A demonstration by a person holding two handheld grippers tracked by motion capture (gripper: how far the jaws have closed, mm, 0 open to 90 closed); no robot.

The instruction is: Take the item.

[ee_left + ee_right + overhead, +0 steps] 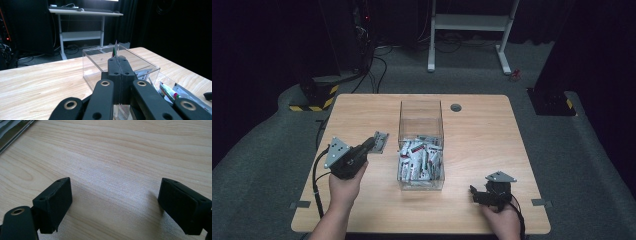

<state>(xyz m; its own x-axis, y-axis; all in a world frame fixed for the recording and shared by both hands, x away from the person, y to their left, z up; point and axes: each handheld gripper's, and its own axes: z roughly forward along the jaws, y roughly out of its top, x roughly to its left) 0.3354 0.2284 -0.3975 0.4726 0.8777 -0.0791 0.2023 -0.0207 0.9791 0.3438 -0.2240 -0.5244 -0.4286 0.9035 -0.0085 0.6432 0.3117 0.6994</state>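
Black left gripper (119, 65) fingers pinching a thin flat packet (115, 50); right gripper (115, 202) fingers spread over grained wood.

I see a light wooden table (482, 135), a clear plastic box (421, 116) standing at its centre with packets inside, a round cable hole (456, 107) at one o'clock from the box, grey tape tabs (300, 204) at the near corners.

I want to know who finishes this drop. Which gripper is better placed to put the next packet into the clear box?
Left. The left gripper is shut on a small packet beside the clear box. The right gripper rests open over bare table.
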